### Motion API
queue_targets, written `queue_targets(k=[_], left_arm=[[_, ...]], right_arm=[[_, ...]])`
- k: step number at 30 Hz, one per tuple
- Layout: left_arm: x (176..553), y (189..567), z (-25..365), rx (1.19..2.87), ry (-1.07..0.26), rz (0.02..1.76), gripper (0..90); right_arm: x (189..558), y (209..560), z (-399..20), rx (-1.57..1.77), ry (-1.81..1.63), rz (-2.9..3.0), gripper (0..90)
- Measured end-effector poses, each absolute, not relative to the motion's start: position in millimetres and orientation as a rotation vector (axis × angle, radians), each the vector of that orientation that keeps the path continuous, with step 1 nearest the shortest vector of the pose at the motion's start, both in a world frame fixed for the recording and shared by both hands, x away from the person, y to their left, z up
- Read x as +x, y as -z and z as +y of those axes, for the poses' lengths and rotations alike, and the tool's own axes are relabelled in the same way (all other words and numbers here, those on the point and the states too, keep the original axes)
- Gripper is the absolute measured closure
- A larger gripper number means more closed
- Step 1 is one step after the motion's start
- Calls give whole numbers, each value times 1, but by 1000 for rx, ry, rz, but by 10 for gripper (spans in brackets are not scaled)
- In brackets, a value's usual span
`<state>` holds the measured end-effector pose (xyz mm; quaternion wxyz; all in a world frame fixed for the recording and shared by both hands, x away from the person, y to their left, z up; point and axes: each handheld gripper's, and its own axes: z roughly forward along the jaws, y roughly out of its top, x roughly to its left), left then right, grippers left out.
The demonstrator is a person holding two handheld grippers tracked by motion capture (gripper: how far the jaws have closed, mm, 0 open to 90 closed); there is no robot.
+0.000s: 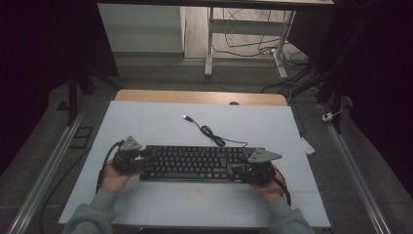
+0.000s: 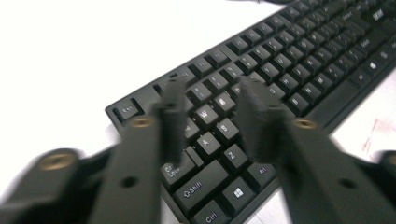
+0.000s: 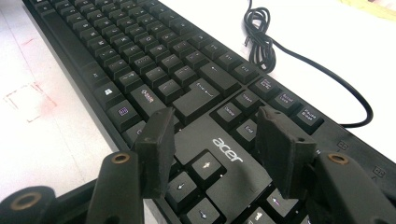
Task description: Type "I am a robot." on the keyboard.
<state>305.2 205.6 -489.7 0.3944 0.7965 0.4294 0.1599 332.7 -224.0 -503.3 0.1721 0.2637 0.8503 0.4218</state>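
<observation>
A black Acer keyboard [image 1: 195, 163] lies flat across the white mat, and its cable [image 1: 212, 132] coils away to a USB plug [image 1: 186, 117] farther back. My left gripper [image 1: 141, 157] hovers over the keyboard's left end. In the left gripper view the keyboard [image 2: 280, 70] runs off to the upper right, and the blurred jaws of my left gripper [image 2: 212, 93] stand apart above the W, A and S keys with nothing between them. My right gripper [image 1: 241, 168] is at the right end. There my right gripper [image 3: 215, 126] stands open over the logo and arrow keys of the keyboard [image 3: 154, 60].
The white mat [image 1: 146, 126] covers a wooden table whose far edge [image 1: 195, 96] shows beyond it. Behind stand a desk frame [image 1: 209, 44] and loose cables on the floor [image 1: 292, 63]. Metal rails [image 1: 350, 161] run along both sides. Faint red marks [image 3: 28, 100] stain the mat.
</observation>
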Motion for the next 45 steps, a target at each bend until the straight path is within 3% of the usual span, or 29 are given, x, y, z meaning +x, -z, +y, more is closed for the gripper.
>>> queue_targets(k=[4, 12, 45], left_arm=[[305, 488, 209, 2006, -413, 1106, 475], [305, 487, 216, 1980, -397, 1129, 396], [307, 489, 211, 2015, -399, 1124, 356]], right_arm=[[333, 503, -225, 748, -1195, 2414, 476], [333, 504, -223, 753, -1185, 2419, 475], [332, 492, -198, 733, -1337, 2417, 474]])
